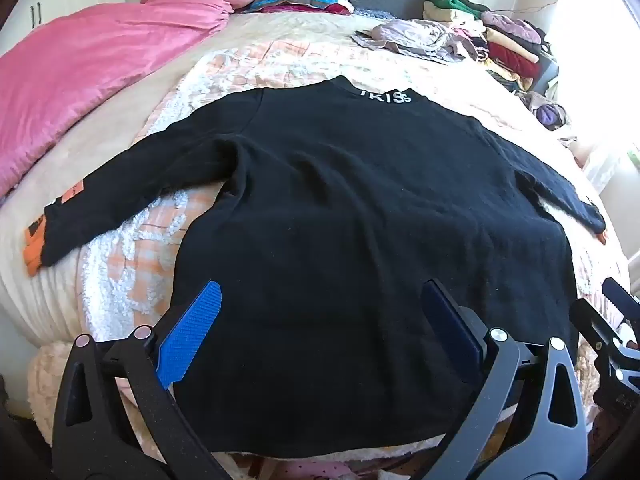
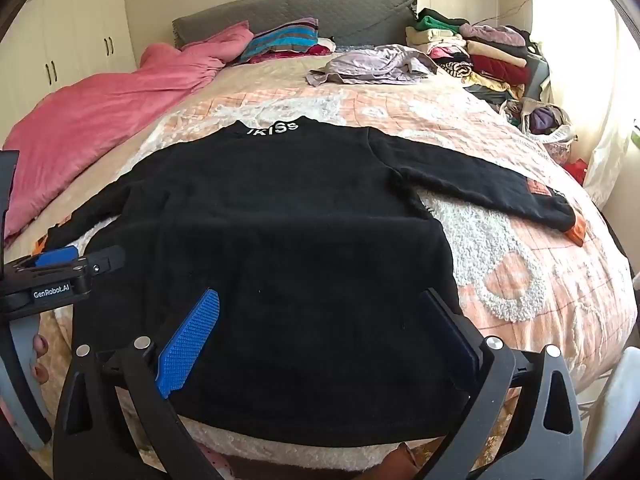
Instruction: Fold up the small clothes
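A black long-sleeved sweater [image 1: 360, 208] lies flat on the bed, collar with white letters away from me, both sleeves spread out sideways, orange cuffs at the ends. It also shows in the right wrist view [image 2: 288, 240]. My left gripper [image 1: 324, 300] is open and empty, hovering over the hem near its left side. My right gripper [image 2: 320, 308] is open and empty, over the hem near its right side. The left gripper also shows at the left edge of the right wrist view [image 2: 68, 268].
A pink quilt [image 1: 92, 64] lies along the bed's left side. Striped pillows [image 2: 280, 38] sit by the grey headboard. A lilac garment [image 2: 372, 64] and stacked folded clothes [image 2: 484, 56] fill the far right. A peach patterned bedspread [image 2: 520, 264] covers the bed.
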`<move>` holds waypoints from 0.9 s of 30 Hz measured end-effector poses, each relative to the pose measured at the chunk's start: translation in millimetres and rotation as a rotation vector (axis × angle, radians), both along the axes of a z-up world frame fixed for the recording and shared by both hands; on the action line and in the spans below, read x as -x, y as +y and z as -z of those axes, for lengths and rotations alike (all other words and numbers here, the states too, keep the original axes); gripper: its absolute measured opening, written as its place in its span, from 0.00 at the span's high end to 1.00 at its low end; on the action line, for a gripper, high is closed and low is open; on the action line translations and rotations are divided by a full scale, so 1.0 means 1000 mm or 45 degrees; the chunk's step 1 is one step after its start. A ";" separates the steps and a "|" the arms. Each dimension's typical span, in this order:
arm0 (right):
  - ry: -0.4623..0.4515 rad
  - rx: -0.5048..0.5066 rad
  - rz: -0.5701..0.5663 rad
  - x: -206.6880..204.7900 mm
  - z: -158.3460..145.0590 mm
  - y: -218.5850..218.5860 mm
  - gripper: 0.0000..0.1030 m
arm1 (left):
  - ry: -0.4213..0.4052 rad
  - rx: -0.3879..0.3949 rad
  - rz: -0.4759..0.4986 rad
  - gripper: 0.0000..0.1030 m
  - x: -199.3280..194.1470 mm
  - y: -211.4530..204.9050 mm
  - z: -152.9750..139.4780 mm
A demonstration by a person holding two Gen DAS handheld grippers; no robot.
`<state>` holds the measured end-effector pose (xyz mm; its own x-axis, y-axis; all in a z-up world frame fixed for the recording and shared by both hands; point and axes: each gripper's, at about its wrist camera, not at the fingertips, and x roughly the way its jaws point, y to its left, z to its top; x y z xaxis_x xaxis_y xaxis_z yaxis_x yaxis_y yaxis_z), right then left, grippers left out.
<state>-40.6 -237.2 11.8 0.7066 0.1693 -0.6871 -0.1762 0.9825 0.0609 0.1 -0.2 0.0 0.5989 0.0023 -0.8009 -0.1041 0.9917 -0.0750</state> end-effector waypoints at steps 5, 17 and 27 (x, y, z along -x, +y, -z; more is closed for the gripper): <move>-0.003 -0.007 0.006 0.000 -0.005 0.000 0.04 | -0.022 0.007 -0.005 0.09 0.001 0.001 -0.001; 0.029 0.007 -0.002 -0.002 -0.002 0.003 0.04 | -0.008 0.020 0.024 0.09 -0.001 -0.003 -0.004; 0.031 0.021 -0.014 -0.001 -0.003 0.006 0.04 | -0.011 0.012 0.020 0.09 -0.002 -0.004 -0.002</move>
